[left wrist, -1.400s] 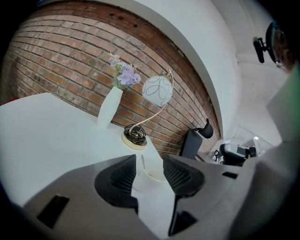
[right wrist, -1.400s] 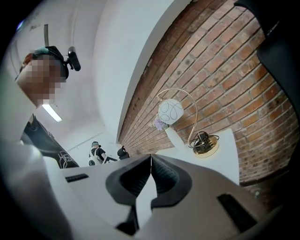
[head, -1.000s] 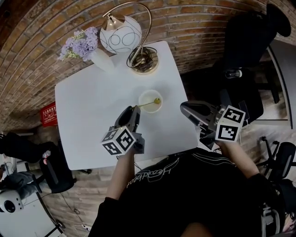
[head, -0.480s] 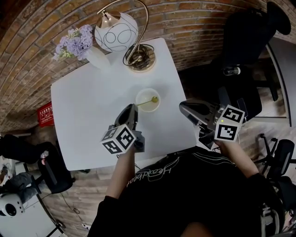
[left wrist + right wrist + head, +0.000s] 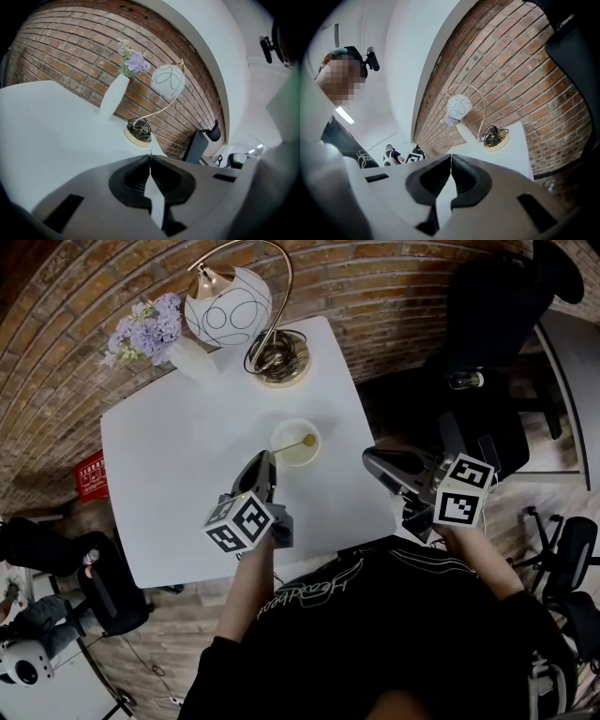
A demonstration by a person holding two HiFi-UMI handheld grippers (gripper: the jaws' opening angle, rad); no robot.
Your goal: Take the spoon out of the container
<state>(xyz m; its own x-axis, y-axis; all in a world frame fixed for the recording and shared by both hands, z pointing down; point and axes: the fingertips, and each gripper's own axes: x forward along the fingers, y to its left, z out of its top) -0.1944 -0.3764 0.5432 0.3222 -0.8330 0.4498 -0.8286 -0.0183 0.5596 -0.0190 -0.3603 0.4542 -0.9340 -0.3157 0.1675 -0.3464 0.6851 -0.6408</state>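
Left gripper view shows my left gripper with its jaws brought together, having just been closing; a thin sliver of the slim gold-coloured spoon stands up from between their tips, so the pads are clamped on the end of its handle.

Seen from the head view, the spoon's long axis runs on from those tips, ahead and a little to the right. The handle end points back towards me; the small rounded end points away and lies inside the small round pale-yellow container, towards its far right side; the handle crosses the near rim.

That container sits just ahead of the left gripper on the white table. Farther ahead stands a gold-stemmed lamp with a white globe shade; left of the lamp is a white vase of lilac flowers.

My right gripper hangs well to the right of the left one, about at the table's right edge, apart from the container; its jaws are pressed together with nothing between them.
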